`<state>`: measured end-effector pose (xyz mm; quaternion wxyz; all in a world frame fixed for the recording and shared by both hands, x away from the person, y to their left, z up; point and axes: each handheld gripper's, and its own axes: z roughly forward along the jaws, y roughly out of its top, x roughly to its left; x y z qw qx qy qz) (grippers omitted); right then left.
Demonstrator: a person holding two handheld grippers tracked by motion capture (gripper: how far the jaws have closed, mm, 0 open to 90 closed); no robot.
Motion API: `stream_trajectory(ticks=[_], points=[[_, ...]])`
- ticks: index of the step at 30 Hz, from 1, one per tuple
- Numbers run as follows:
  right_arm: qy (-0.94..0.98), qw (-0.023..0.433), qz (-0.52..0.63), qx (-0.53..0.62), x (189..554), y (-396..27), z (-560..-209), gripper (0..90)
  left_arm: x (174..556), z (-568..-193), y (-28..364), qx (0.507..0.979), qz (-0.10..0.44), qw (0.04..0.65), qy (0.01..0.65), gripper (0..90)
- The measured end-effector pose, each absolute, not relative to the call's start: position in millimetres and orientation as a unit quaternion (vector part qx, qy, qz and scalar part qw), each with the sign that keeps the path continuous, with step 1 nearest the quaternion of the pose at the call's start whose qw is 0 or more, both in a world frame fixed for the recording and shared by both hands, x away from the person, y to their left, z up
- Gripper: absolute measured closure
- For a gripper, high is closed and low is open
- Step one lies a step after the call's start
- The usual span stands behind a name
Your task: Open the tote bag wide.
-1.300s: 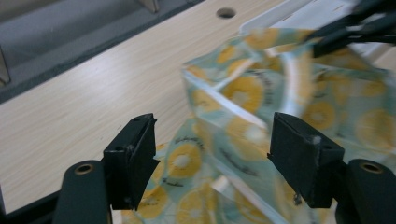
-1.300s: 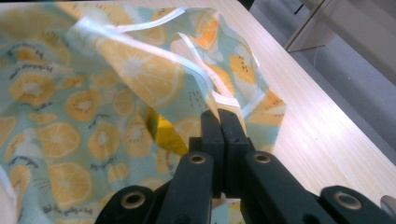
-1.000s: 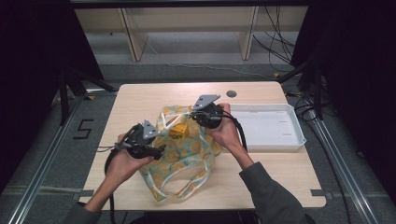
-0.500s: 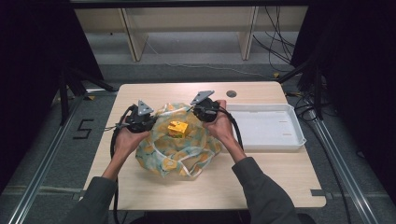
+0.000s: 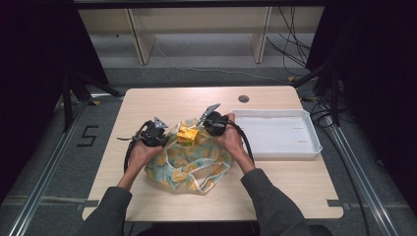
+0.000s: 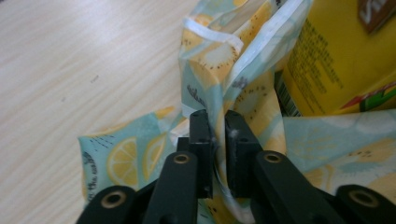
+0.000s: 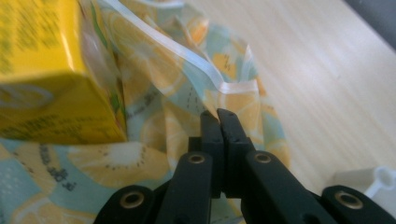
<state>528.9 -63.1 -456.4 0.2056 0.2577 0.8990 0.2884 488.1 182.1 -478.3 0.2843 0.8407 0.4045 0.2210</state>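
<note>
One lemon-print bag (image 5: 189, 164) lies on the desk (image 5: 147, 101) with one yellow carton (image 5: 188, 133) at its mouth, its rim being pinched at either side by the left hand-held gripper (image 6: 215, 126) and the right hand-held gripper (image 7: 218, 122), apparently to spread the opening around the carton, one white tray (image 5: 275, 132) standing beside.

Lemon-print bag (image 5: 189, 164) around yellow carton (image 5: 188, 134)
</note>
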Motion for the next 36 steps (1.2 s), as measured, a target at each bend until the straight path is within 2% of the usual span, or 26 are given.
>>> stream_trajectory(ticks=[2,5,9,11,14,15,18,21,25,33,36], points=[[0.907,0.176,0.273,0.268,528.8,-64.9,-461.1,90.0,487.0,-480.0,184.9,0.832,0.218,0.291,0.419,73.0],[0.911,0.173,0.265,0.266,526.7,-65.3,-468.2,90.0,479.7,-470.0,192.7,0.820,0.219,0.305,0.433,57.1],[0.909,0.174,0.268,0.267,526.9,-67.2,-471.6,89.5,454.3,-442.5,204.5,0.805,0.233,0.343,0.424,44.4],[0.906,0.171,0.273,0.276,526.6,-67.1,-473.3,89.0,438.9,-432.5,208.7,0.815,0.239,0.344,0.400,48.4],[0.906,0.173,0.270,0.275,525.8,-66.8,-473.7,88.6,427.6,-434.3,207.4,0.822,0.227,0.354,0.384,61.7],[0.907,0.172,0.269,0.275,525.4,-66.0,-475.2,88.6,421.8,-446.1,202.3,0.825,0.206,0.369,0.375,66.2],[0.909,0.173,0.266,0.271,525.8,-65.3,-476.9,88.7,424.7,-466.6,199.2,0.843,0.203,0.330,0.374,80.2],[0.910,0.171,0.262,0.273,526.3,-65.1,-478.5,88.8,430.6,-480.4,200.6,0.845,0.191,0.316,0.387,88.4],[0.909,0.162,0.258,0.286,526.7,-65.0,-481.2,88.9,438.9,-505.8,204.5,0.847,0.188,0.293,0.402,89.4],[0.917,0.144,0.236,0.288,528.8,-61.9,-492.8,88.9,438.2,-507.7,209.6,0.842,0.192,0.297,0.407,89.4],[0.916,0.150,0.237,0.288,528.1,-61.4,-493.6,86.8,437.3,-506.0,214.1,0.836,0.186,0.307,0.416,87.3]])
